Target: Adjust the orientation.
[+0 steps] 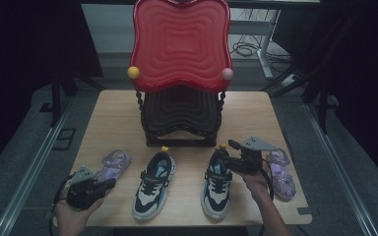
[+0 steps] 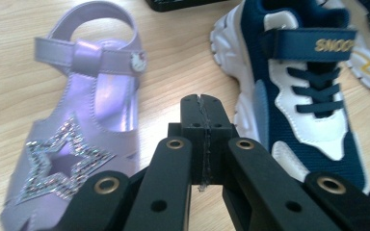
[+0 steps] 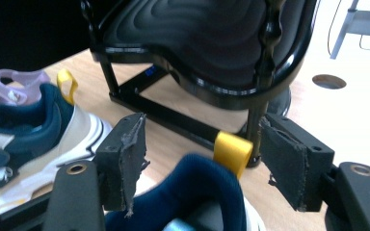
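Note:
Two navy-and-white sneakers lie side by side on the wooden table (image 1: 248,115), the left sneaker (image 1: 153,189) and the right sneaker (image 1: 217,189). My right gripper (image 1: 221,156) is open, its jaws on either side of the right sneaker's heel. In the right gripper view that navy heel (image 3: 197,192) and its yellow pull tab (image 3: 232,149) sit between the jaws of my right gripper (image 3: 207,154), with gaps on both sides. My left gripper (image 1: 110,183) is shut and empty at the front left. The left gripper view has my left gripper (image 2: 203,120) between a purple sandal (image 2: 77,134) and the left sneaker (image 2: 308,86).
A black rack (image 1: 179,118) topped by a red wavy tray (image 1: 179,39) stands at the back middle of the table. One purple sandal (image 1: 114,163) lies at the left, another purple sandal (image 1: 280,174) at the right beside my right hand. Floor rails run along both sides.

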`<state>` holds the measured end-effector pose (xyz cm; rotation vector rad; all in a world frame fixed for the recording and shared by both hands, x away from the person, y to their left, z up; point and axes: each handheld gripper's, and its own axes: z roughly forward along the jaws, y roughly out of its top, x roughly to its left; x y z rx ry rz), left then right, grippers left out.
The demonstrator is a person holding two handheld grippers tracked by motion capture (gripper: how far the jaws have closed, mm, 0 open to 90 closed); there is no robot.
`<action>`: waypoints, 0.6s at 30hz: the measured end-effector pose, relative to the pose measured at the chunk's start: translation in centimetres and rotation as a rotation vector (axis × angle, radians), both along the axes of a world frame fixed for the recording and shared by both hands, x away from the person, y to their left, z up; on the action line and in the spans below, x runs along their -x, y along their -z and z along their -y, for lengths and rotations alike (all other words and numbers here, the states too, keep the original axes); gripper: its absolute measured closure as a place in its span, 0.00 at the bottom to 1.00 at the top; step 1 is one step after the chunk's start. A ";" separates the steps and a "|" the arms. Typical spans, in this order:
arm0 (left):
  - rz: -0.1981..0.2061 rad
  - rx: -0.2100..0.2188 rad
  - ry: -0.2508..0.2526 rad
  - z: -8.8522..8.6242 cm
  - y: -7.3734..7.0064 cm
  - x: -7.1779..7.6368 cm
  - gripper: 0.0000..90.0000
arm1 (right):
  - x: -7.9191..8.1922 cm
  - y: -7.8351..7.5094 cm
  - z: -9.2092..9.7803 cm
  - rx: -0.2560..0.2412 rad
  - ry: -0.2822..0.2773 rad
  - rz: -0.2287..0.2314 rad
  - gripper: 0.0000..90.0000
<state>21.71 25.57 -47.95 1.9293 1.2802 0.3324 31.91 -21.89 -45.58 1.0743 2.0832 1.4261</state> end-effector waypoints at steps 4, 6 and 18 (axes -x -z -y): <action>0.005 -0.026 -0.022 -0.3 0.2 0.2 1.00 | 0.7 0.1 0.9 -0.012 0.023 -0.005 0.37; 0.020 -0.052 -0.035 -0.4 0.3 0.4 1.00 | 1.0 0.2 1.5 -0.018 0.038 -0.011 0.37; -0.003 -0.088 -0.051 -1.4 1.3 0.3 1.00 | 1.1 0.7 3.4 -0.032 0.134 -0.048 0.37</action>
